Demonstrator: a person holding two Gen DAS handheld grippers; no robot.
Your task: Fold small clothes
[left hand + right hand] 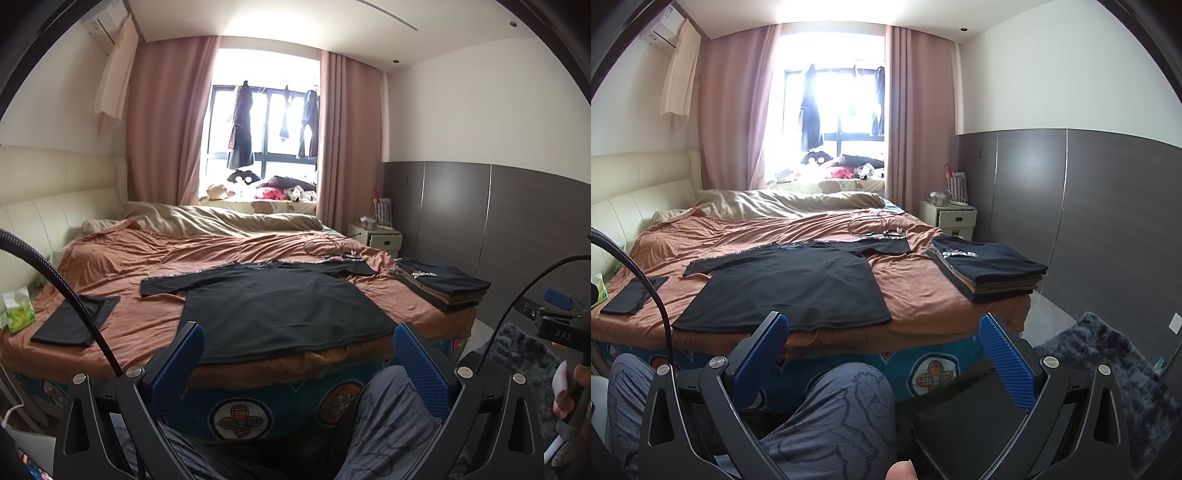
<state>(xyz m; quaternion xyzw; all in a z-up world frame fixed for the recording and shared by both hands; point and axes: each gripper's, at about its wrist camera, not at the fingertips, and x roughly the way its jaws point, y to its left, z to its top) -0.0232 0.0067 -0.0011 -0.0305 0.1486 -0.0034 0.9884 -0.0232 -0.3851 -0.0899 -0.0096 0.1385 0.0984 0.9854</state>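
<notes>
Bedroom, daylight. My left hand-held gripper point(295, 354) hangs off near bed edge, blue fingers spread wide, gripping nothing. Black T-shirt point(280, 302) lies flat on rust-orange bedspread point(129, 258), sleeves out, hem at bed edge just ahead of left fingers. My right hand-held gripper point(882, 347) also spread and empty, over my knee point(831, 413); shirt point(790, 288) ahead and left of it. Stack of folded clothes point(990, 269) at bed's right corner, small folded dark piece point(77, 321) at left, both well apart from grippers.
</notes>
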